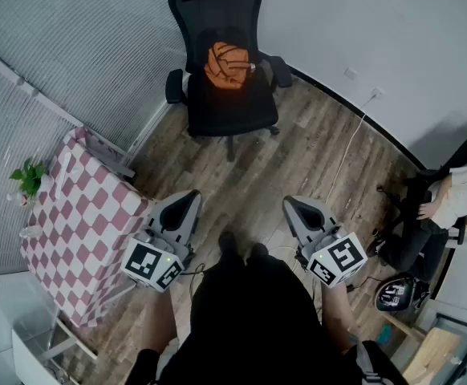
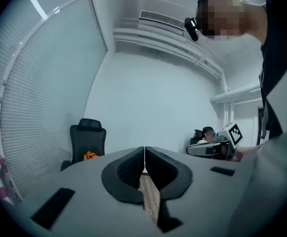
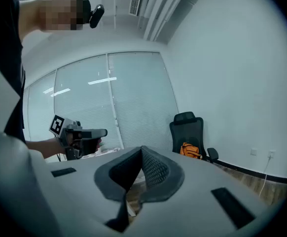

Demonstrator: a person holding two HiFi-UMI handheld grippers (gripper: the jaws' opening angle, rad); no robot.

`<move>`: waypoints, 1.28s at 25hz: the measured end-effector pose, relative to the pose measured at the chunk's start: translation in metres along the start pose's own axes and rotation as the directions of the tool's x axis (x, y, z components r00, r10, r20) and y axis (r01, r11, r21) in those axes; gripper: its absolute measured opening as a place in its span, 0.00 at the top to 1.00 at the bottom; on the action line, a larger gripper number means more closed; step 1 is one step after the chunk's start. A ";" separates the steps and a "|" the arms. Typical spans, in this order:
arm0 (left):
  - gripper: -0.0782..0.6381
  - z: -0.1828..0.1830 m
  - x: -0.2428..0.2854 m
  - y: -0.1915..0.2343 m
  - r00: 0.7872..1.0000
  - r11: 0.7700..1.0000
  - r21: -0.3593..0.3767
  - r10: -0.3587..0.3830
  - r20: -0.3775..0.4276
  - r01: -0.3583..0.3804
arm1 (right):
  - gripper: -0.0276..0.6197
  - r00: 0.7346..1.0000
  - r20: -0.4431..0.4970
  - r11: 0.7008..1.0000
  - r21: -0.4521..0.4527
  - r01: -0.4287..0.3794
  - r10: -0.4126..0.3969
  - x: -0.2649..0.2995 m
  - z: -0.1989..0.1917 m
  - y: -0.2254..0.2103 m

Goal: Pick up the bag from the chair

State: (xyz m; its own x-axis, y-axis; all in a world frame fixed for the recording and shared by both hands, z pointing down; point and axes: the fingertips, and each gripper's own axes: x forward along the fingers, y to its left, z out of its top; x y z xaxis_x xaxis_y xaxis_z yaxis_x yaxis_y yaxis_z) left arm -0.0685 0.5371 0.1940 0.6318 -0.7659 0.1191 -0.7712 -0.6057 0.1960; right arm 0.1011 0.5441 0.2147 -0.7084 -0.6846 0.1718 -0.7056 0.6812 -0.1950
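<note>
An orange bag (image 1: 228,65) lies on the seat of a black office chair (image 1: 232,107) at the far side of the wooden floor. The same bag (image 2: 89,156) shows small in the left gripper view, and the bag (image 3: 190,150) sits on the chair (image 3: 188,130) in the right gripper view. My left gripper (image 1: 191,199) is held low in front of me, jaws shut with nothing in them. My right gripper (image 1: 291,207) is level with it, also shut and empty. Both are well short of the chair.
A table with a pink-and-white checked cloth (image 1: 85,223) stands to the left, with a small plant (image 1: 28,178) by the blinds. A seated person (image 1: 458,195) is at the right near a helmet (image 1: 395,295). A white cable (image 1: 347,151) runs across the floor.
</note>
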 end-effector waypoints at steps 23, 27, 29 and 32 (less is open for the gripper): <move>0.84 -0.009 0.003 0.061 0.994 0.990 -0.087 -0.112 0.000 0.112 | 0.93 0.989 0.083 0.987 0.111 0.115 -0.124 0.067 0.007 0.007; 0.84 -0.020 0.017 0.059 0.988 0.985 -0.091 -0.149 -0.028 0.146 | 0.93 0.989 0.062 0.988 0.090 0.126 -0.132 0.068 0.002 0.004; 0.84 -0.023 0.024 0.059 0.987 0.983 -0.098 -0.157 -0.039 0.152 | 0.93 0.991 0.044 0.988 0.094 0.125 -0.130 0.071 -0.003 0.000; 0.84 -0.026 0.036 0.069 0.989 0.986 -0.100 -0.136 -0.058 0.130 | 0.93 0.993 0.015 0.989 0.095 0.113 -0.115 0.082 -0.006 -0.010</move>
State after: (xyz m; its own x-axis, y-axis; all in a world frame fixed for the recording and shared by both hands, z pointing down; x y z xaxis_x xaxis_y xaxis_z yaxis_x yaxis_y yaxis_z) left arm -0.0967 0.4730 0.2367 0.7344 -0.6626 0.1471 -0.6708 -0.6756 0.3059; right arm 0.0499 0.4823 0.2365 -0.6226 -0.7618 0.1790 -0.7761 0.5719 -0.2655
